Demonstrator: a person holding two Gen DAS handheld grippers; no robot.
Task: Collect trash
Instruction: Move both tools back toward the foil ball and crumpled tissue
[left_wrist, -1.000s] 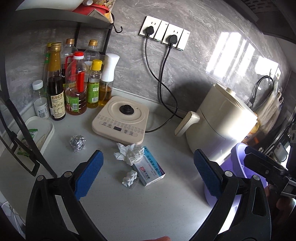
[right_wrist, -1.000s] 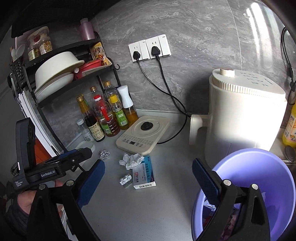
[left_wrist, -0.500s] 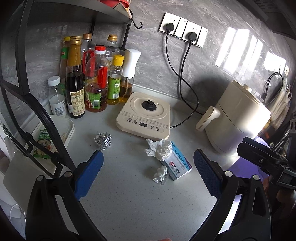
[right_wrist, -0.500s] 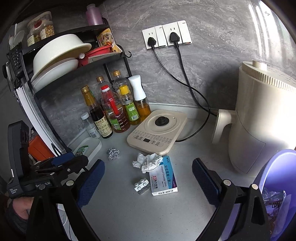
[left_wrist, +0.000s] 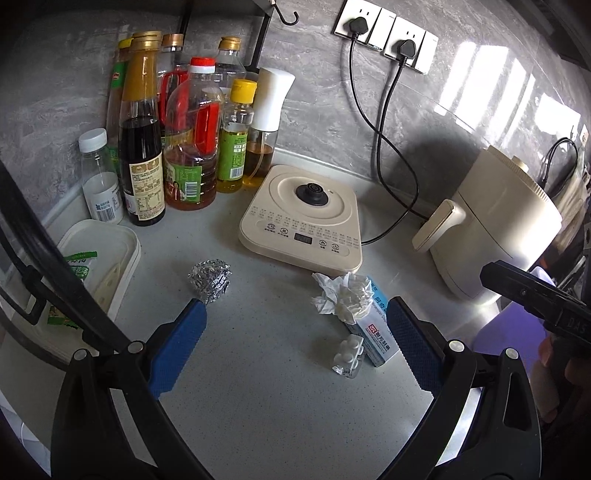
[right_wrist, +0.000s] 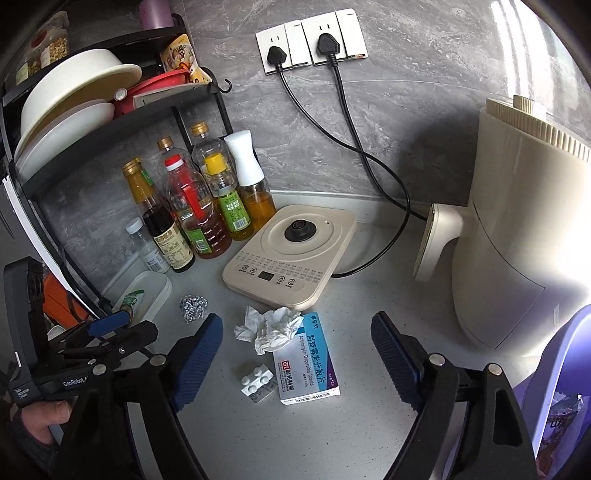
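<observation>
While both claws gape empty, foil ball sits just beyond left claw fingertip.

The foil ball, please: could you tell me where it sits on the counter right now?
The foil ball lies loose on the grey counter, left of the crumpled tissue, between the white tray and the cream hotplate, in front of the bottles.

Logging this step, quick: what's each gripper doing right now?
Left gripper: open, holding nothing.
Right gripper: open, holding nothing.
</observation>
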